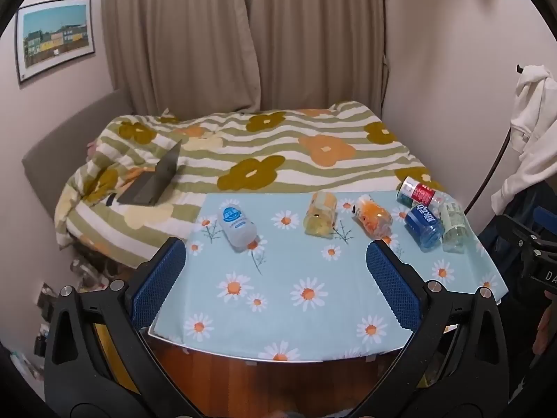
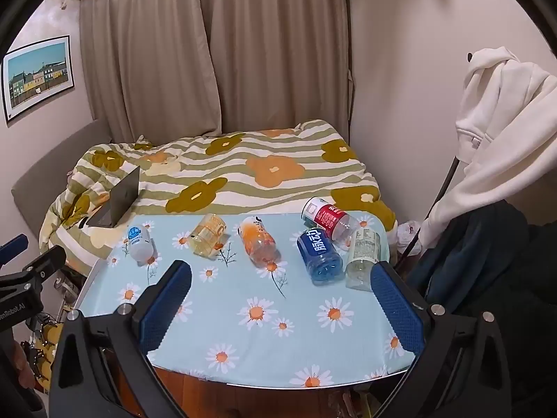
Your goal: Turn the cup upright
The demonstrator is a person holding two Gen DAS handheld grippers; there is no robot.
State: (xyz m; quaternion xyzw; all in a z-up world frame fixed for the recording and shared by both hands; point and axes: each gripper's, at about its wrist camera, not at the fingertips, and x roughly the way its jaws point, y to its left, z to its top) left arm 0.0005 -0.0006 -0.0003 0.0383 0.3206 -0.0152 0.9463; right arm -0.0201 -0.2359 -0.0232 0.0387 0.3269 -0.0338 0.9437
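Note:
Several plastic cups lie on their sides on a table with a light blue daisy cloth (image 1: 278,299) (image 2: 278,331). From the left: a white cup with a blue logo (image 1: 237,224) (image 2: 140,242), a yellow cup (image 1: 320,214) (image 2: 208,235), an orange cup (image 1: 372,219) (image 2: 259,244), a blue cup (image 1: 424,224) (image 2: 320,256), a clear greenish cup (image 1: 452,226) (image 2: 362,259), and a red-labelled cup (image 1: 419,191) (image 2: 329,217) behind them. My left gripper (image 1: 275,261) and my right gripper (image 2: 280,282) are both open and empty, held above the table's near edge.
A bed with a flowered striped quilt (image 1: 261,153) lies behind the table, with an open laptop (image 1: 153,184) on it. A white hoodie (image 2: 504,122) hangs at the right. The left gripper's body (image 2: 21,289) shows at the left edge of the right wrist view.

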